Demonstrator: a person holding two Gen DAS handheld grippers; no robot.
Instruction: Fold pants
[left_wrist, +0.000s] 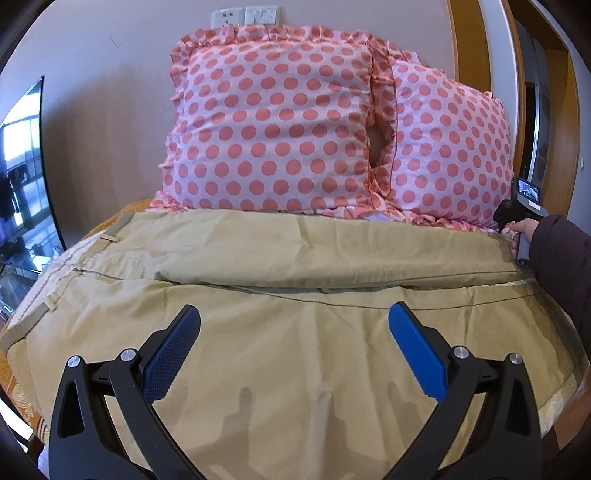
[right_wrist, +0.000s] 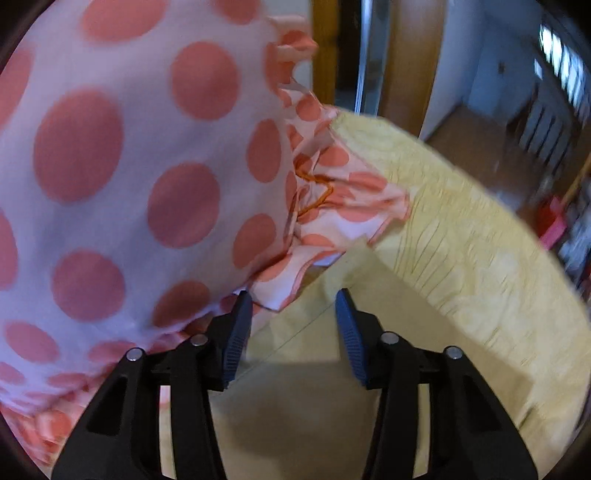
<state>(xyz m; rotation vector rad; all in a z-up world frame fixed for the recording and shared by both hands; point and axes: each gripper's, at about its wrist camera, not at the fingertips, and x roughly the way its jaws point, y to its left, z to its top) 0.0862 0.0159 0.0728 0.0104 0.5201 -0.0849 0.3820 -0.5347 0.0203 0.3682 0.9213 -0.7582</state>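
Note:
Tan pants (left_wrist: 280, 295) lie flat across the bed, waistband at the left, both legs running to the right. My left gripper (left_wrist: 293, 319) is open and empty, just above the near leg. My right gripper (right_wrist: 293, 301) is open and empty over the far leg's end (right_wrist: 317, 332), close against a polka-dot pillow. In the left wrist view it (left_wrist: 519, 221) is at the far right, held by a hand at the far leg's hem.
Two pink polka-dot pillows (left_wrist: 280, 129) stand against the wall behind the pants. A yellow bedspread (right_wrist: 461, 229) covers the bed. A TV (left_wrist: 22, 177) is at the left. A wooden door frame (left_wrist: 469, 44) is at the right.

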